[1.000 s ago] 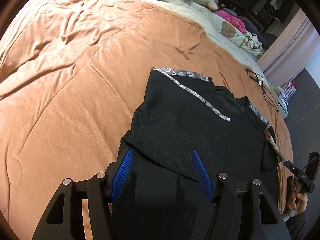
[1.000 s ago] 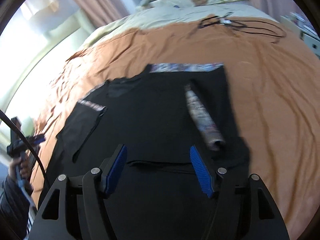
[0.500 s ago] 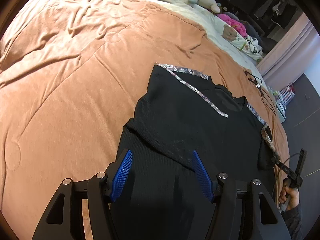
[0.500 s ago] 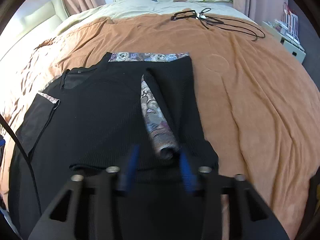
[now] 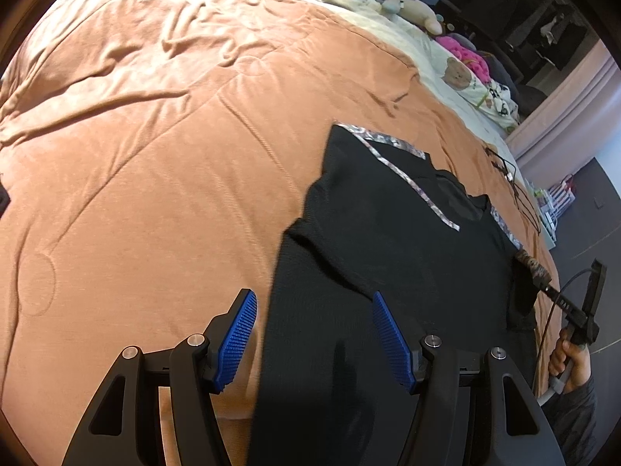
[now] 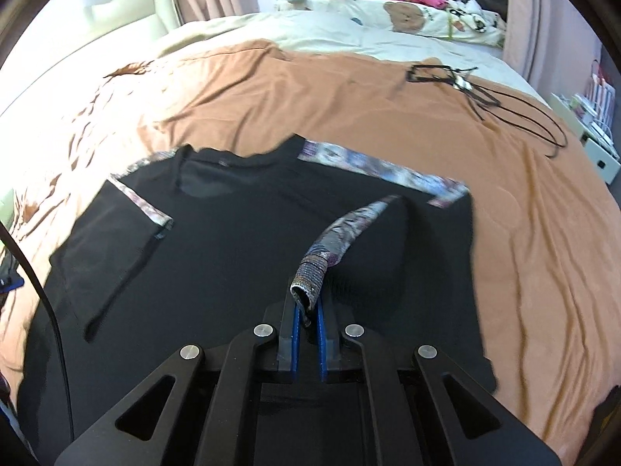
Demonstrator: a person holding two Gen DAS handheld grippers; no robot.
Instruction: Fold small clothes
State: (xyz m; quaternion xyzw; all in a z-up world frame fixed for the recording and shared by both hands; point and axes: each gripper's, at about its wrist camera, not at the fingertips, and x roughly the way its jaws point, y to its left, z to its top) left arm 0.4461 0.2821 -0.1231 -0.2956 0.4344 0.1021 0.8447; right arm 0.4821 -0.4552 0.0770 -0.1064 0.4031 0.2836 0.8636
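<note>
Most of both views is taken up by an orange-brown quilt [image 5: 155, 147] spread over a bed, with a cream blanket [image 6: 333, 31] and soft toys at the far end. On the quilt lies a black top [image 5: 388, 240] with patterned trim, spread flat with one sleeve folded in across the chest. The left gripper [image 5: 314, 334] points steeply down over the near hem of the top, its blue pads [image 5: 236, 338] spread well apart — one over the quilt just beside the garment's edge, the other over the black cloth, neither pressing on anything. The right gripper [image 6: 307, 322] also tilts down toward the bed, its jaws having just closed; the blue pads stand nearly together, pinching the patterned cuff [image 6: 310, 275] of the other sleeve, which rises off the garment in a curved roll toward the fingers. From the left wrist view a hand [image 5: 570, 357] in a dark sleeve grips the right tool's handle at the far side of the top. Smallest, a tangle of black cord [image 6: 485, 101] lies on the quilt well beyond the garment.
</note>
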